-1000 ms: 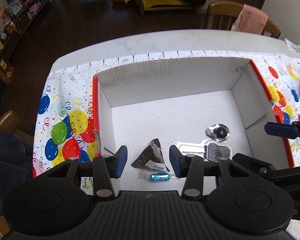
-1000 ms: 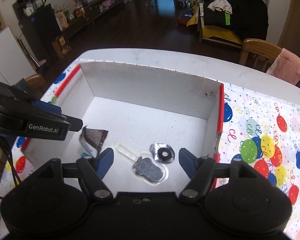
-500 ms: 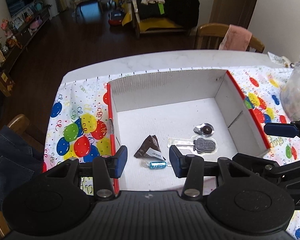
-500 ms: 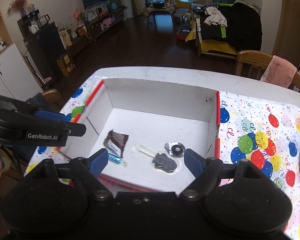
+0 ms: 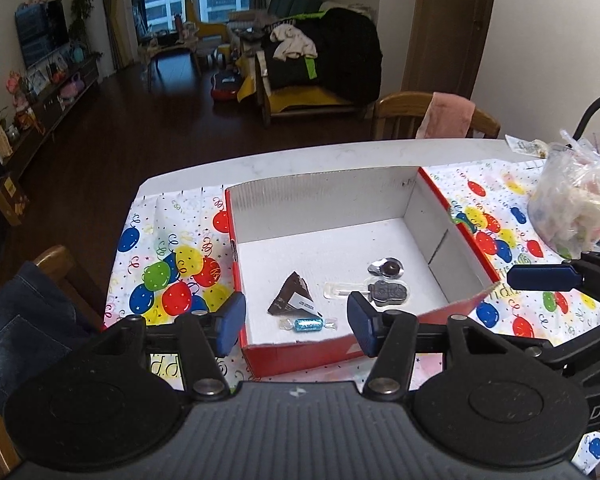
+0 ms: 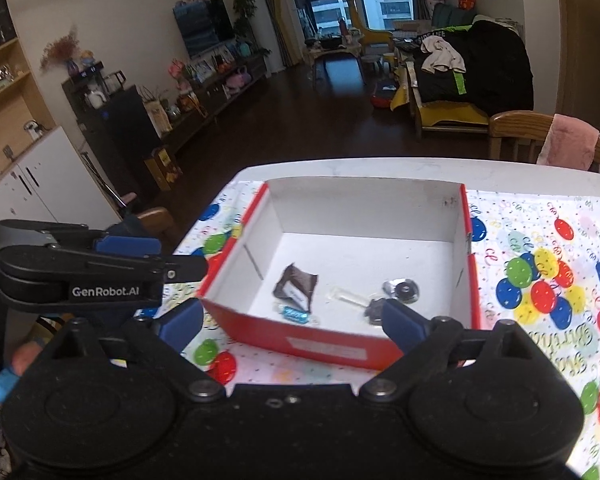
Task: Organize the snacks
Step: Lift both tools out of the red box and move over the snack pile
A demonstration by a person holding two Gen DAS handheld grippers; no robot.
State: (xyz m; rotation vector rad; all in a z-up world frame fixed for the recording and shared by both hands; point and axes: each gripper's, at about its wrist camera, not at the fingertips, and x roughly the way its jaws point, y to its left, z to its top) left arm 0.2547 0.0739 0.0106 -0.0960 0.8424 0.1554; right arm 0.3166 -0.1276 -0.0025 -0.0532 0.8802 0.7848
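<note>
Hovering empty with jaws wide, the left gripper (image 5: 296, 325) sits nearest the blue-wrapped candy (image 5: 309, 324), which lies crosswise just ahead inside the red box (image 5: 300, 354); the right gripper (image 6: 290, 320) is equally spread.

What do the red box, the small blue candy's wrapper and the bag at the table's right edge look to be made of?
Red box: corrugated cardboard, going by the fluted ribbing on its matte white inner wall; red printed outside.
Blue candy: wrapper looks like shiny metallic foil with clear twisted film ends.
Bag: thin translucent plastic, crinkled and glossy, with contents dimly showing through.
</note>
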